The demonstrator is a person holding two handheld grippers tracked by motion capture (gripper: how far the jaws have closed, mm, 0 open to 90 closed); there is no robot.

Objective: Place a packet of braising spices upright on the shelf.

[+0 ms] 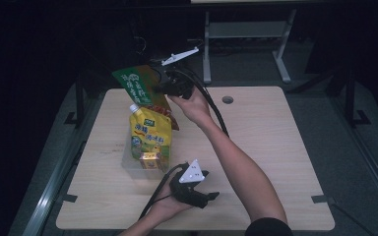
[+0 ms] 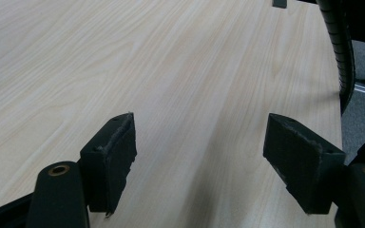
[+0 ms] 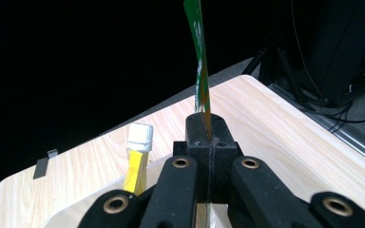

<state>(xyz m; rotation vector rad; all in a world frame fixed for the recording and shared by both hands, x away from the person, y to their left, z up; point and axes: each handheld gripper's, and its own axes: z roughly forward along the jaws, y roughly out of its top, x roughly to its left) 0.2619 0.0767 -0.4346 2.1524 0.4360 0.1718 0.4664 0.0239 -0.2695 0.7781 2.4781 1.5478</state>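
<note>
green packet lifted clear of the bin

because the right tongs (image 1: 170, 81) pinch its edge, the green packet (image 1: 139, 83) hangs at upper left, above the yellow spouted pouch (image 1: 150, 132) in the clear bin (image 1: 130, 167); the left tongs (image 1: 204, 196) rest wide apart over bare surface (image 1: 270, 147).

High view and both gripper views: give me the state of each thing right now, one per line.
green packet: clamped at its edge, held above the bin
right gripper: shut on the green packet
left gripper: open, nothing between its jaws, low over the table
yellow spout pouch: upright in the clear bin, white cap on
</note>
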